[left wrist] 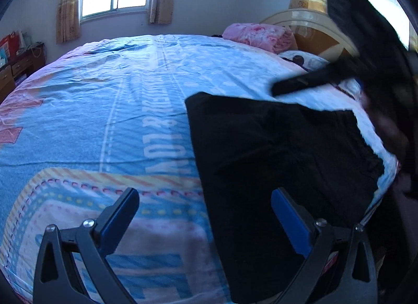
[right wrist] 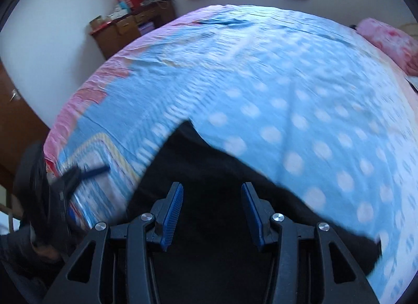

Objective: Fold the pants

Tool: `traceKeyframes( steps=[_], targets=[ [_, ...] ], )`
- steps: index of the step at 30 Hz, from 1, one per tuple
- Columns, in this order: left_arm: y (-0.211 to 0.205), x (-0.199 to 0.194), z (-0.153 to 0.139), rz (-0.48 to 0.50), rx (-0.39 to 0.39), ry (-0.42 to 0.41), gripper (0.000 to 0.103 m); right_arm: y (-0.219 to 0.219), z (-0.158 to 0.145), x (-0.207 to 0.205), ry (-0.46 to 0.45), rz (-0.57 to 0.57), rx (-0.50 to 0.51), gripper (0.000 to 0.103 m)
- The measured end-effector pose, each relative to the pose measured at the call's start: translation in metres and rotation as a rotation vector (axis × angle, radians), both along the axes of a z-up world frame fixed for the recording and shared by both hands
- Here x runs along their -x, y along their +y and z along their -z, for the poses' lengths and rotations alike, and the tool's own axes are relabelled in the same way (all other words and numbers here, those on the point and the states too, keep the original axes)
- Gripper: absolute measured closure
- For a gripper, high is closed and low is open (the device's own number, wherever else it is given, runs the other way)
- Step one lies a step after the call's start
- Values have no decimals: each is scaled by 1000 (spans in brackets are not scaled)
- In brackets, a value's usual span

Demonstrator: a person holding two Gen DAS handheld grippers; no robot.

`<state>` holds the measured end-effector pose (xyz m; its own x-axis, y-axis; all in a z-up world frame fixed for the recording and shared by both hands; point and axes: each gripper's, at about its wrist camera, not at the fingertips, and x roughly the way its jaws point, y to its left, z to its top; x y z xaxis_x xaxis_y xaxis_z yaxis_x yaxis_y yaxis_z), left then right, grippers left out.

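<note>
The black fabric pants (left wrist: 274,163) lie flat on the blue patterned bedsheet (left wrist: 104,100). The left gripper (left wrist: 205,215) hangs tilted down over the pants' edge, jaws spread, empty. The right gripper (right wrist: 211,208) points steeply down above the pants, jaws apart, empty. Only the right wrist view shows the brown wooden dresser (right wrist: 130,27) beyond the pants.

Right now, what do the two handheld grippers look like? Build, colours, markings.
Both match: the left gripper and right gripper have matte black angular frames with triangular cut-outs, silver round-head bolts at the pivots, and flat black fingers faced with blue pads, ribbed on the right one. The right gripper's boxy black body carries a small green light. No cables show.
</note>
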<state>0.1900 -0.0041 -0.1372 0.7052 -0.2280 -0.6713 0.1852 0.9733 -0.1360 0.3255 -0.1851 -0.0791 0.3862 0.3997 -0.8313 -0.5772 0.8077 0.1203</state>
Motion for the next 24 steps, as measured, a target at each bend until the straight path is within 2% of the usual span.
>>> traceKeyframes(
  steps=[5, 9, 10, 11, 12, 13, 14, 19, 21, 24],
  targets=[
    [-8, 5, 15, 3, -36, 25, 0, 49, 21, -49, 126, -41, -36, 55],
    [-8, 3, 22, 14, -33, 40, 0, 70, 46, -84, 290, -57, -96, 55],
    [-7, 3, 22, 13, -30, 34, 0, 75, 51, -89, 318, -70, -89, 55],
    [-9, 4, 23, 16, -41, 27, 0, 80, 56, -91, 345, -84, -84, 60],
    [-10, 4, 24, 21, -52, 23, 0, 83, 59, -92, 350, -88, -73, 65],
    [-12, 4, 25, 25, -61, 19, 0, 87, 61, -91, 332, -94, -45, 82],
    [-12, 4, 26, 26, -64, 15, 0, 91, 60, -89, 316, -110, -34, 86],
    [-13, 2, 27, 31, -72, 9, 0, 100, 62, -85, 206, -124, 36, 97],
    [-13, -1, 27, 33, -72, 6, 0, 97, 74, -95, 229, -112, 17, 98],
    [-13, -1, 28, 33, -72, 0, 0, 91, 76, -97, 219, -117, -7, 98]
  ],
)
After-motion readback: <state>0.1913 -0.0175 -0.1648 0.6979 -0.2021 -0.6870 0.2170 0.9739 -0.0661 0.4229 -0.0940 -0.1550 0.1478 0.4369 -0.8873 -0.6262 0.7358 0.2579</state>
